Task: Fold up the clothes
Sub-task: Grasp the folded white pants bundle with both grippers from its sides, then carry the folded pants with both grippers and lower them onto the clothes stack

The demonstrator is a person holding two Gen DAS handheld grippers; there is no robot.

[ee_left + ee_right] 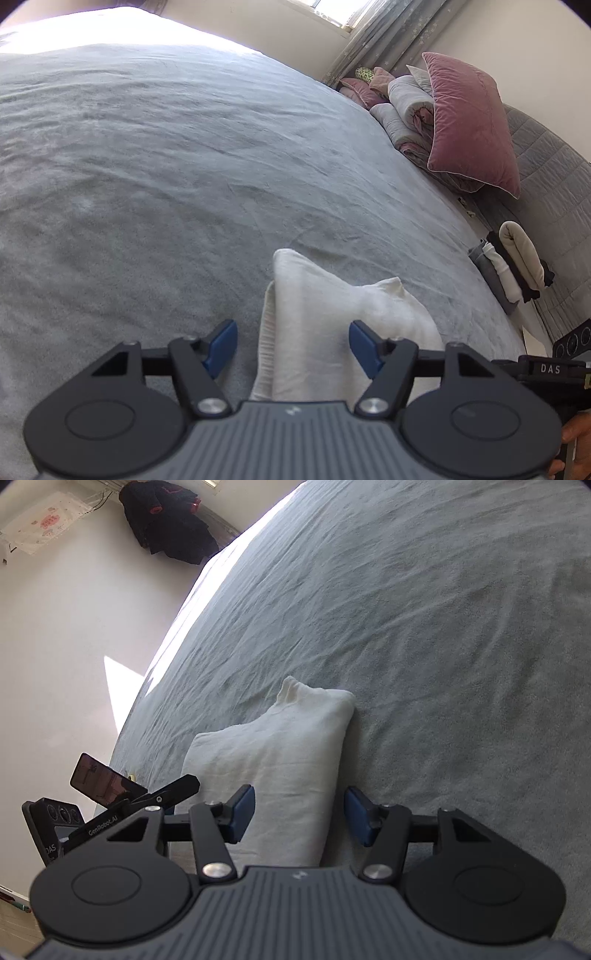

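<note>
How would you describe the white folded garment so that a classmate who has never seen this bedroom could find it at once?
Start from the wide grey bed. Near its edge, just ahead of both open hand-held grippers, lies the white folded garment, alone on the cover. The other folded clothes sit stacked far off by the headboard, and mix black, grey and cream.

white garment (325, 314) | grey bedspread (147, 166) | pink pillow (469, 122) | blue fingers (221, 343)

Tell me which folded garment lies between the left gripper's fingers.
The white folded garment, alone mid-bed under the left gripper; the others sit stacked at the bed's far edge.
</note>
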